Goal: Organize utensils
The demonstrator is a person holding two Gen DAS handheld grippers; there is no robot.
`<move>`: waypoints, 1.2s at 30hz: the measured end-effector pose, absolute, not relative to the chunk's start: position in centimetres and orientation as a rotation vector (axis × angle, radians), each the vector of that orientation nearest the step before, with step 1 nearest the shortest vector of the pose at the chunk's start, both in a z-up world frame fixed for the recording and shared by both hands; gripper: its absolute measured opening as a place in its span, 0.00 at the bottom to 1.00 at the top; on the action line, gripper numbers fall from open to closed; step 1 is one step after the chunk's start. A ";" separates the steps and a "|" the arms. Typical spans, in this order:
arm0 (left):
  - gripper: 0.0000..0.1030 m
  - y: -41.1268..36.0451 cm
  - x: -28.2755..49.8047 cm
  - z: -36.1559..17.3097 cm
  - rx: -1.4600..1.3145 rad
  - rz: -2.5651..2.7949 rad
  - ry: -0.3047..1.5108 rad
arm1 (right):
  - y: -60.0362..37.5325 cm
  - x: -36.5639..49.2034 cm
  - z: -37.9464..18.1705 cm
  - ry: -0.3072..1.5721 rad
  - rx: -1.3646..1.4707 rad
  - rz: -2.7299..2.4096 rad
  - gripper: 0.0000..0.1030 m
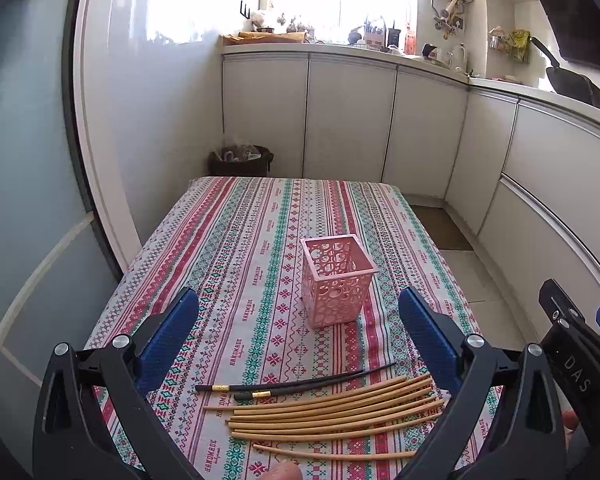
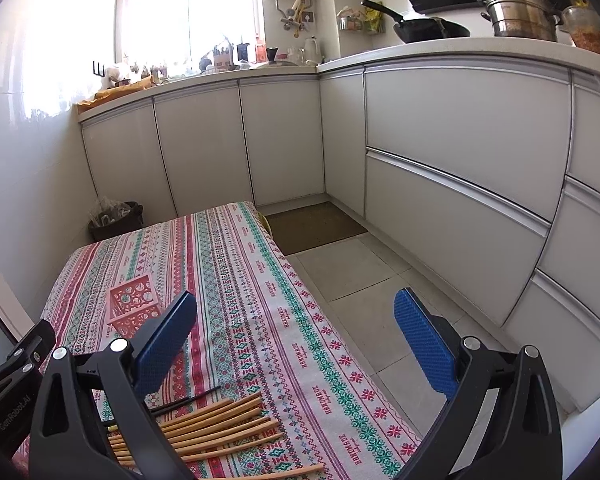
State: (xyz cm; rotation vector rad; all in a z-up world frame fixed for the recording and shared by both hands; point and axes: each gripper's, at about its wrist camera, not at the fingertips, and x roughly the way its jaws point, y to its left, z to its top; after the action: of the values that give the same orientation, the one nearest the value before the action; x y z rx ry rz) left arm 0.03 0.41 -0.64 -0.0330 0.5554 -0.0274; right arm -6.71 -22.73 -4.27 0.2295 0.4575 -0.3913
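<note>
Kitchen with white cabinets [image 2: 460, 128], table under a patterned cloth [image 1: 236, 240] | pink holder [image 1: 337, 280] upright mid-table, nothing visible inside | wooden chopsticks [image 1: 332, 412] and two black chopsticks [image 1: 300, 385] lie flat at the near edge | left gripper [image 1: 300, 340] spread wide above them, holding nothing | right gripper [image 2: 296, 344] spread wide, holding nothing, over the table's right edge.

Chopsticks [image 1: 328, 412] before holder [image 1: 337, 280] on table [image 1: 228, 240]
</note>
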 end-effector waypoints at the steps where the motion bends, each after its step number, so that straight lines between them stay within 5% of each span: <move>1: 0.93 0.5 -0.2 -0.5 -0.035 -0.026 0.549 | -22.7 -6.9 -4.1 0.459 0.229 -0.388 0.93; 36: 0.93 1.4 -12.1 -1.3 -0.048 -0.059 0.614 | -22.3 -19.2 -6.0 0.529 0.242 -0.406 0.93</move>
State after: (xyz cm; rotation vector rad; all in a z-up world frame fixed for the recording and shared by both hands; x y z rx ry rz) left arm -12.07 1.44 -1.26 -0.0477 0.6137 -0.0593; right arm -19.22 -22.27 -6.03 0.2424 0.5288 -0.4055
